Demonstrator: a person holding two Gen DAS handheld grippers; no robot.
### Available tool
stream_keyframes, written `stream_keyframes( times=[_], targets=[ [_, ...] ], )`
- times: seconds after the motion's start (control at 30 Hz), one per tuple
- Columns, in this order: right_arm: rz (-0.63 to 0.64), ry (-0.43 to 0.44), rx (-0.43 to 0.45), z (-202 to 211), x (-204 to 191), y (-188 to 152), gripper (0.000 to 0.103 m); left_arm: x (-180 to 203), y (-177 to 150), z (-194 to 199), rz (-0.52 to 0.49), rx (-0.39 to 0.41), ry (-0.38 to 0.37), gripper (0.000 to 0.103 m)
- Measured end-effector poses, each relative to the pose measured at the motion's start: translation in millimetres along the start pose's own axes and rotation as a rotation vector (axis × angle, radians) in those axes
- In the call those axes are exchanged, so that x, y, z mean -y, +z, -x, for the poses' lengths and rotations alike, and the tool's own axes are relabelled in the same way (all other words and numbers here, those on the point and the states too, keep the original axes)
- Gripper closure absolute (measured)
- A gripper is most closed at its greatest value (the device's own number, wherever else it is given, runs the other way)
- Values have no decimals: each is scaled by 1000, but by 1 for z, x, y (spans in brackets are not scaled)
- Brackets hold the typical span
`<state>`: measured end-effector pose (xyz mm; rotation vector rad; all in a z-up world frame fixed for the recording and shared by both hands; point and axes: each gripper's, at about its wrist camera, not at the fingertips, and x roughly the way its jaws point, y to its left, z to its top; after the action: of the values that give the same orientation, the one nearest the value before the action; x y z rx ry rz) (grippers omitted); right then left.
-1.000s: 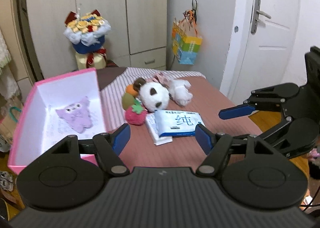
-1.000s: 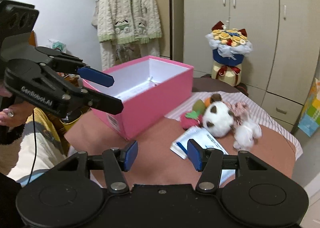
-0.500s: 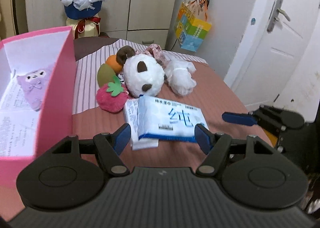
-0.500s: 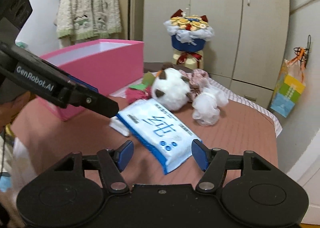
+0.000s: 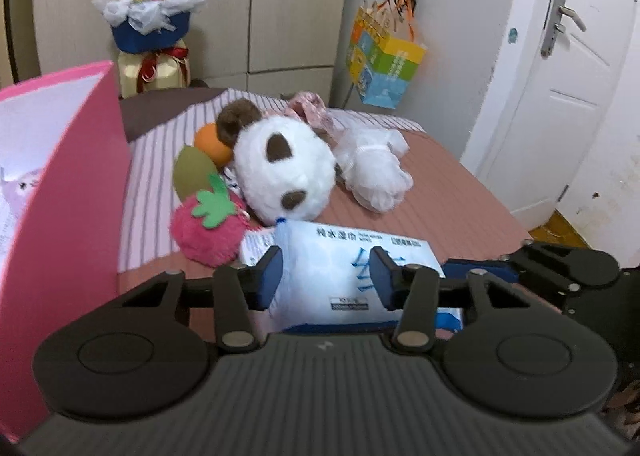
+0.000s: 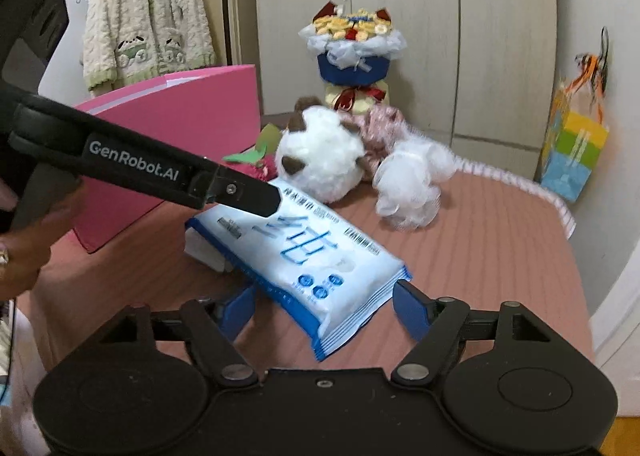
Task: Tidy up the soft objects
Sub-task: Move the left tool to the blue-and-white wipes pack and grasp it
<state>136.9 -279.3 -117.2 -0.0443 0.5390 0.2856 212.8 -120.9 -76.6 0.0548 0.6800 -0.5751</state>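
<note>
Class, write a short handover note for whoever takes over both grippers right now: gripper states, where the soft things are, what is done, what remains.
Left gripper: fingers closing around the wet wipes pack, pack between them.
Right gripper: opening, fingers either side of the pack's near corner, not pressing.
Pink box: on the left; a purple plush is already inside.
Still on the table: panda plush, strawberry plush, white mesh pouf, a second pack under the first.
Left to do: box these.
</note>
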Motion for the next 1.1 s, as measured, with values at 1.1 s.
stream_keyframes(
  times=[1.1],
  targets=[
    [-6,-122,155,3,-28,-22,51,23,-13,10,8,-41,24,62]
  ],
)
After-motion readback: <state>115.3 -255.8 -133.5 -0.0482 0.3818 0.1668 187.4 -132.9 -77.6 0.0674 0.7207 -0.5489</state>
